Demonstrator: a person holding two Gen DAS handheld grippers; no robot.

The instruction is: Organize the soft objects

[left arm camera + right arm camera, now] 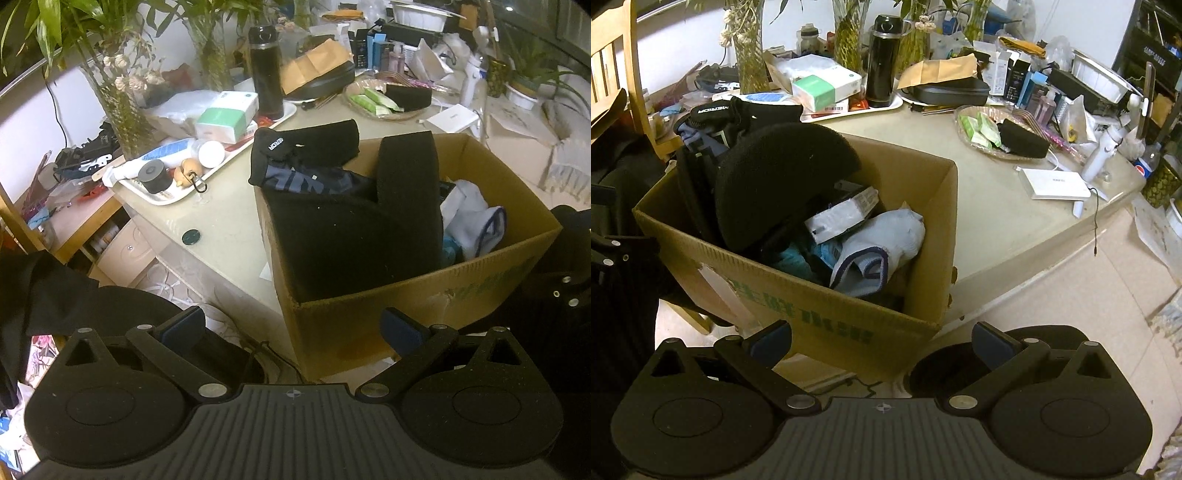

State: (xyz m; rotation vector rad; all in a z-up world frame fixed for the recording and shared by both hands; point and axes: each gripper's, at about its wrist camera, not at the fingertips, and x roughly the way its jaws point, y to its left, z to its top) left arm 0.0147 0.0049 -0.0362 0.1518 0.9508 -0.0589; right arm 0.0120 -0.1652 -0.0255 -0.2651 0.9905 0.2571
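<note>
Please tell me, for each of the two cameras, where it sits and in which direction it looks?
Left wrist view: sits on the left gripper, facing forward and down at the cardboard box from its left corner; its open fingers show below.
Right wrist view: sits on the right gripper, facing the cardboard box from its right corner; its open fingers show, empty.
Shared: the box, the big black cushion, the white cloth, the black flask.

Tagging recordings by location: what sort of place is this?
Probably a lived-in home room: a cluttered table holds bamboo vases, a black thermos and tissue packs, with a cardboard box of clothes.
</note>
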